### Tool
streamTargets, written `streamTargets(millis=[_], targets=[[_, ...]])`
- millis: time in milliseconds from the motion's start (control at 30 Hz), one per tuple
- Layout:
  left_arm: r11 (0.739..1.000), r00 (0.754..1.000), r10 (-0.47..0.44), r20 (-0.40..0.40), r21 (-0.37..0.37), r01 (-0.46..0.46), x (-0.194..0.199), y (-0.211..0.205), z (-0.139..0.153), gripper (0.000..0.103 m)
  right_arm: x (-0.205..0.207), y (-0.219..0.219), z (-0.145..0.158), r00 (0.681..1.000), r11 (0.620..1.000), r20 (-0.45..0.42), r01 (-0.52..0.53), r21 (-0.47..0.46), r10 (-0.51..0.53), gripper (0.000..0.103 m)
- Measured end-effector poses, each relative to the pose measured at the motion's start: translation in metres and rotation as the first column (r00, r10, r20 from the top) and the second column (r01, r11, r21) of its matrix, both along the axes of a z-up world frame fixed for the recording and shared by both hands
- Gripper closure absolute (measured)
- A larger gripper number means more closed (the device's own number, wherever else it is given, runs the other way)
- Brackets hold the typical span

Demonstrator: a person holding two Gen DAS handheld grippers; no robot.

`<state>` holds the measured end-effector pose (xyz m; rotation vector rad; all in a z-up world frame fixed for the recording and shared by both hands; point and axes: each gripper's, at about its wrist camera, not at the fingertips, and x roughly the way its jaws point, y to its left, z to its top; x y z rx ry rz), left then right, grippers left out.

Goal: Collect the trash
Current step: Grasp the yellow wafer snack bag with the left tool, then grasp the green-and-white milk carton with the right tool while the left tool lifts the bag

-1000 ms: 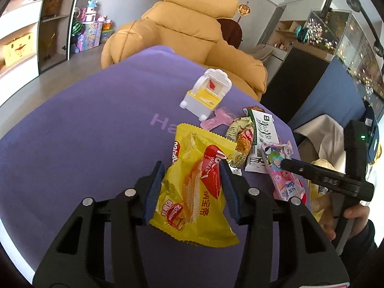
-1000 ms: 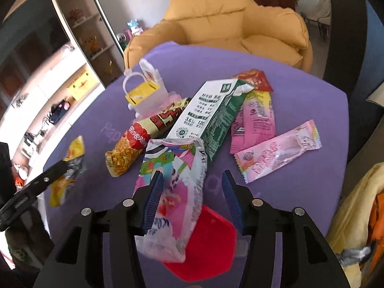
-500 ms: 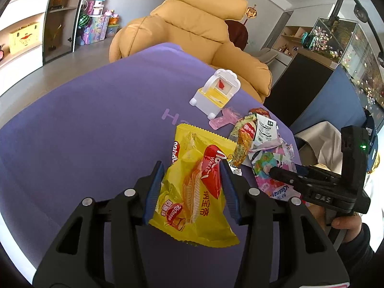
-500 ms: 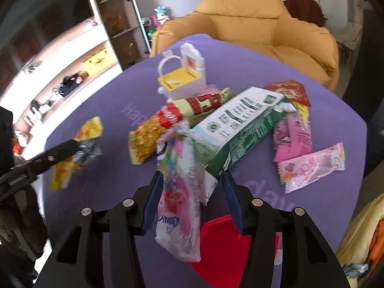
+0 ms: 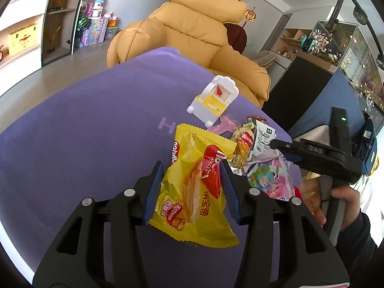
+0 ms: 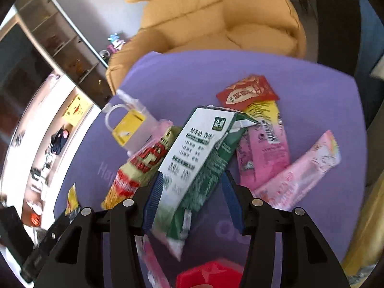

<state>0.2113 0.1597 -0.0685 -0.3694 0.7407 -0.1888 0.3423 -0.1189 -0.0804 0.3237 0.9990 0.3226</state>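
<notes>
A worktop (image 5: 84,124) covered in purple cloth fills both views, with a yellow armchair (image 5: 192,31) behind it. A white and yellow toy chair (image 5: 213,100) stands on the cloth and serves as the landmark here.

The left gripper (image 5: 190,168) pinches a yellow wafer packet (image 5: 196,187) between its blue pads; the packet hangs in front of the toy chair, nearer the camera.

To the right of the toy chair lies a heap of wrappers. A green and white milk carton (image 6: 199,153) lies tilted there, its lower end between the fingers of the right gripper (image 6: 192,180). The frame is blurred, so whether the pads press on the carton cannot be told. In the left view, a colourful cartoon wrapper (image 5: 268,177) hangs under that gripper.

Beside the carton, on the toy chair's side, lies a red and yellow snack bag (image 6: 136,170). On the carton's far side lie a red sachet (image 6: 247,92), a pink and yellow wrapper (image 6: 264,144) and a pale pink wrapper (image 6: 300,172). A red object (image 6: 208,273) shows at the bottom edge.
</notes>
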Motion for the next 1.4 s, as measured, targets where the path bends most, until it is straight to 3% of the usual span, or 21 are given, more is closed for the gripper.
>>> streamTargets(millis=[100, 367, 467, 600, 867, 900, 967, 1100, 1400], targets=[[1.000, 1.000, -0.008, 0.002, 0.011, 0.008, 0.006, -0.001, 0.001, 0.058, 0.014, 0.007, -0.011, 0.999, 1.000, -0.048, 0.025, -0.004, -0.025, 0.055], [1.000, 1.000, -0.001, -0.006, 0.004, 0.001, 0.020, 0.002, -0.001, 0.057, 0.018, 0.010, -0.014, 1.000, 1.000, -0.014, 0.028, 0.005, -0.028, 0.055], [1.000, 1.000, -0.002, -0.018, -0.016, 0.002, 0.024, 0.002, -0.003, 0.057, 0.025, 0.008, -0.020, 0.997, 0.998, -0.074, 0.027, 0.061, -0.023, 0.046], [1.000, 1.000, 0.000, -0.025, -0.020, -0.001, 0.024, 0.002, -0.003, 0.057, 0.029, 0.015, -0.018, 0.997, 0.999, -0.075, -0.018, 0.033, 0.020, 0.046], [1.000, 1.000, 0.000, -0.014, 0.004, 0.000, 0.027, 0.000, 0.002, 0.057, 0.041, 0.006, -0.023, 0.998, 0.991, -0.060, 0.024, 0.131, -0.016, 0.045], [1.000, 1.000, -0.001, -0.013, 0.006, 0.001, 0.028, -0.001, 0.003, 0.057, 0.042, 0.006, -0.022, 0.998, 0.992, -0.059, 0.003, 0.129, 0.004, 0.051], [1.000, 1.000, -0.002, -0.010, 0.004, 0.002, 0.029, -0.003, 0.005, 0.057, 0.040, 0.007, -0.017, 0.999, 0.993, -0.037, -0.028, 0.116, 0.032, 0.064], [1.000, 1.000, -0.011, 0.000, 0.009, 0.011, 0.028, -0.008, 0.012, 0.057, 0.019, 0.008, 0.008, 0.995, 0.995, 0.076, -0.075, 0.058, 0.071, 0.070], [0.998, 0.994, -0.050, 0.095, 0.044, 0.046, 0.016, -0.033, 0.056, 0.057, -0.034, -0.003, 0.074, 0.947, 0.994, 0.306, -0.081, -0.074, 0.100, 0.070]])
